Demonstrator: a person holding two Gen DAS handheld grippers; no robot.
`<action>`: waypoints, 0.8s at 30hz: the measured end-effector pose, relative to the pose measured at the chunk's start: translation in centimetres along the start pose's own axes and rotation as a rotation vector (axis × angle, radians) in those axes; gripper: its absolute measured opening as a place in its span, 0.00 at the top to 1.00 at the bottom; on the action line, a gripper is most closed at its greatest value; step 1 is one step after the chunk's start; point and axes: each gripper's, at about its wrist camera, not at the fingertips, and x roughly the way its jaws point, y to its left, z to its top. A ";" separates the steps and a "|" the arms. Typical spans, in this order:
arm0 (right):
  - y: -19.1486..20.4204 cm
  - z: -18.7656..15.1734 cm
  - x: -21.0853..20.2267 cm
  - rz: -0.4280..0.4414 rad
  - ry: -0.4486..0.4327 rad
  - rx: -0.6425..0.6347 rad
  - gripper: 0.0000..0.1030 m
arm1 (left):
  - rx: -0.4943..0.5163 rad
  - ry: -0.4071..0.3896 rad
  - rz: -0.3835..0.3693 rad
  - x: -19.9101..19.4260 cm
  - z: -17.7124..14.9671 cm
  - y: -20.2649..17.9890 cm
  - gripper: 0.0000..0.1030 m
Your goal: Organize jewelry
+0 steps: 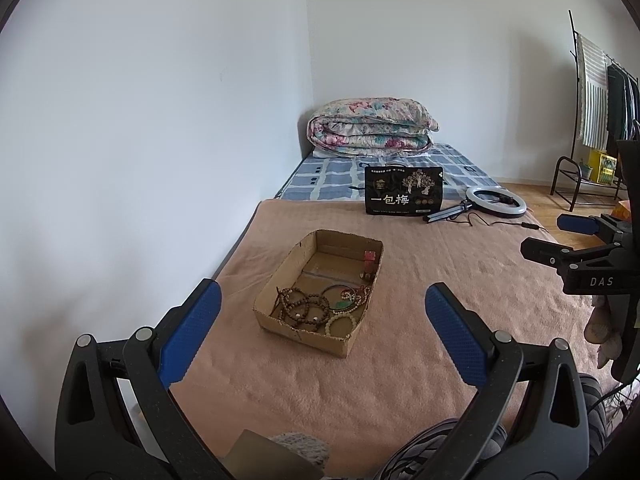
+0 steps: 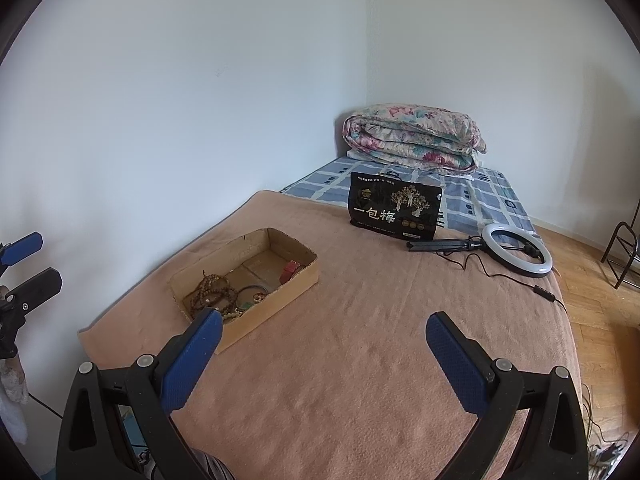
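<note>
An open cardboard box (image 1: 280,272) (image 2: 304,276) sits on the pink blanket. Inside lie brown bead strings (image 1: 302,308) (image 2: 210,292), a pale bead bracelet (image 1: 342,322), a thin bangle (image 1: 336,292) (image 2: 251,294) and small red pieces (image 1: 370,256) (image 2: 290,270). My left gripper (image 1: 322,320) is open and empty, hovering just before the box. My right gripper (image 2: 324,340) is open and empty, to the right of the box; it also shows in the left wrist view (image 1: 560,236).
A black snack bag (image 1: 403,190) (image 2: 394,206) stands behind the box. A ring light with tripod and cable (image 1: 496,200) (image 2: 516,254) lies at the right. A folded floral quilt (image 1: 370,126) (image 2: 414,136) lies at the bed's head. A wall runs along the left.
</note>
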 end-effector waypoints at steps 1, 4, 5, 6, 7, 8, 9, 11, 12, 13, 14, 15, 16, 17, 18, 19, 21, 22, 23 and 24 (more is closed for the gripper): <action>0.0 0.0 0.0 0.000 0.001 0.000 0.00 | 0.001 0.002 0.001 0.0 0.1 0.0 0.00; 0.0 0.0 0.1 0.002 0.002 0.000 0.00 | 0.000 0.007 0.003 0.3 0.2 0.2 0.00; -0.1 0.0 0.1 0.003 0.003 0.000 0.00 | 0.000 0.007 0.003 0.2 0.3 0.3 0.00; -0.1 -0.1 0.2 0.004 0.004 0.000 0.00 | 0.001 0.006 0.004 0.3 0.3 0.3 0.00; -0.1 -0.1 0.3 0.004 0.005 0.001 0.00 | 0.001 0.004 0.004 0.3 0.3 0.3 0.00; -0.2 -0.1 0.3 0.005 0.006 0.002 0.00 | 0.001 0.002 0.005 0.3 0.3 0.4 0.00; -0.2 -0.2 0.4 0.007 0.007 0.004 0.00 | 0.000 0.001 0.005 0.3 0.3 0.4 0.00; -0.3 -0.2 0.4 0.011 0.009 0.005 0.00 | -0.001 -0.002 0.003 0.4 0.3 0.5 0.00; -0.3 -0.2 0.4 0.012 0.009 0.005 0.00 | 0.000 -0.004 0.004 0.3 0.3 0.5 0.00; -0.3 -0.2 0.4 0.012 0.008 0.005 0.00 | 0.001 -0.002 0.003 0.3 0.2 0.5 0.00; -0.4 -0.2 0.4 0.012 0.007 0.004 0.00 | 0.002 -0.002 0.003 0.4 0.2 0.5 0.00; -0.4 -0.2 0.5 0.014 0.006 0.006 0.00 | 0.002 -0.001 0.003 0.3 0.2 0.5 0.00; -0.4 -0.2 0.5 0.014 0.006 0.007 0.00 | 0.002 -0.002 0.004 0.3 0.2 0.4 0.00; -0.4 -0.2 0.5 0.012 0.006 0.007 0.00 | 0.004 -0.003 0.005 0.3 0.2 0.5 0.00; -0.5 -0.2 0.5 0.011 0.005 0.009 0.00 | 0.001 -0.003 0.005 0.3 0.2 0.4 0.00; -0.5 -0.3 0.5 0.010 0.004 0.011 0.00 | 0.000 -0.002 0.004 0.3 0.2 0.4 0.00; -0.6 -0.3 0.6 0.009 0.005 0.017 0.00 | 0.001 -0.002 0.005 0.3 0.2 0.4 0.00; -0.6 -0.3 0.7 0.010 0.006 0.019 0.00 | 0.001 -0.002 0.006 0.4 0.2 0.4 0.00; -0.6 -0.3 0.8 0.010 0.007 0.020 0.00 | 0.002 -0.004 0.008 0.4 0.2 0.4 0.00; -0.7 -0.3 0.8 0.010 0.007 0.021 0.00 | 0.002 -0.004 0.010 0.4 0.1 0.4 0.00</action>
